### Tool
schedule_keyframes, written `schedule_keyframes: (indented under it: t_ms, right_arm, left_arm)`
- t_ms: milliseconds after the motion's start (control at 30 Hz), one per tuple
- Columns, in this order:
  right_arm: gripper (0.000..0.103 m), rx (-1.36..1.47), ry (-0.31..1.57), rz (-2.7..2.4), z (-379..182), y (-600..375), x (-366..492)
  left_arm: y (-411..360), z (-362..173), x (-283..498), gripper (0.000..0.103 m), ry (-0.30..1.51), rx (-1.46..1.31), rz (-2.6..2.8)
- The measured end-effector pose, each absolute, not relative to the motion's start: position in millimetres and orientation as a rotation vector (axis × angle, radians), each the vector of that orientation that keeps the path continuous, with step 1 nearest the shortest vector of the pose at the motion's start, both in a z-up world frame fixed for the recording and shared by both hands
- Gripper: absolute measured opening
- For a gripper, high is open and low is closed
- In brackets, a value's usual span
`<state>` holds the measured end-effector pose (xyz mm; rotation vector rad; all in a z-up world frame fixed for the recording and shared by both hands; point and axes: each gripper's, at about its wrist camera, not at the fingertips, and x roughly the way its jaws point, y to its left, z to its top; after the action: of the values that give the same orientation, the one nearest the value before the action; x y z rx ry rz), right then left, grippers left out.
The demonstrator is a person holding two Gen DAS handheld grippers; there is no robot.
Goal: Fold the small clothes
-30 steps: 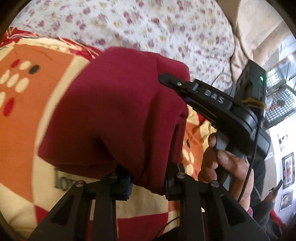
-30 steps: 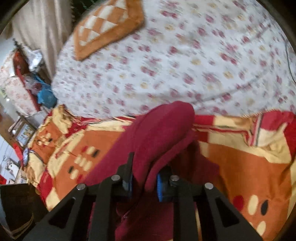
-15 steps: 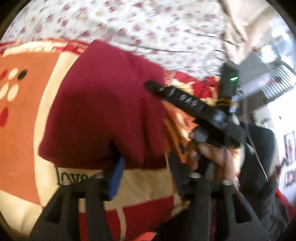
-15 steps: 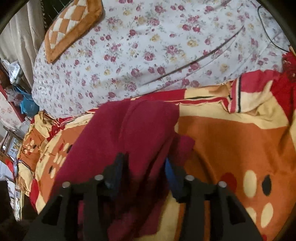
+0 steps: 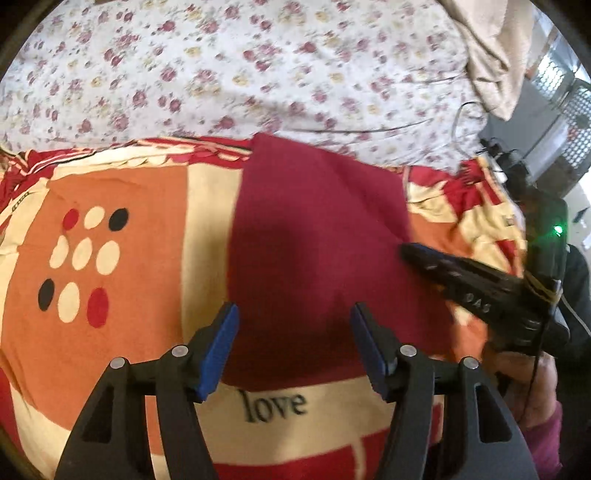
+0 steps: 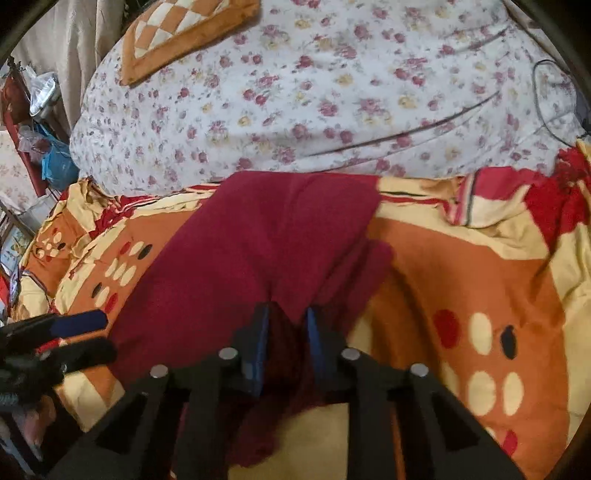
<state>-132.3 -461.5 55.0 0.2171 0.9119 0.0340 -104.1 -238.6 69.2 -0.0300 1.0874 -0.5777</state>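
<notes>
A dark red garment (image 5: pixel 314 251) lies folded flat on an orange, cream and red blanket (image 5: pixel 122 258). My left gripper (image 5: pixel 293 332) is open and empty, its blue pads just above the garment's near edge. In the right wrist view the garment (image 6: pixel 258 251) lies spread ahead, and my right gripper (image 6: pixel 286 332) has its jaws narrowly apart with a fold of the garment's near edge between the pads. The right gripper also shows in the left wrist view (image 5: pixel 476 291), at the garment's right edge. The left gripper's fingers (image 6: pixel 79 321) show at the left of the right wrist view.
A white floral bedsheet (image 6: pixel 332 92) covers the bed beyond the blanket. An orange checked cushion (image 6: pixel 177 29) lies at its far left. A thin cable (image 6: pixel 546 110) runs over the sheet on the right. Clutter (image 6: pixel 37 122) stands beside the bed at left.
Both grippers lowered the garment onto the blanket. The left gripper opened and let it go. The right gripper's jaws loosened and still have cloth between them.
</notes>
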Motion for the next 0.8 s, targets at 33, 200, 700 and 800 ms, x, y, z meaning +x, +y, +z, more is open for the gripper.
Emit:
schedule_keyframes:
  t_ms: [33,200,700,800]
  right_arm:
    - [0.013,0.203,0.923,-0.012,46,-468,-133]
    - [0.021,0.364,0.888,0.051,48,-488,-142]
    - [0.016,0.258,0.899,-0.051,40,-480,-56]
    - [0.016,0.291,0.939,-0.069,23,-488,-52]
  left_arm:
    - [-238,60,-103,0.053,1.106,-0.023,-0.568]
    - [-241,46,-99,0.053,1.148,-0.020,-0.562]
    - [-257,39,-89,0.056,1.108,0.000,-0.531]
    - [-258,35,-89,0.056,1.115,-0.010,-0.528]
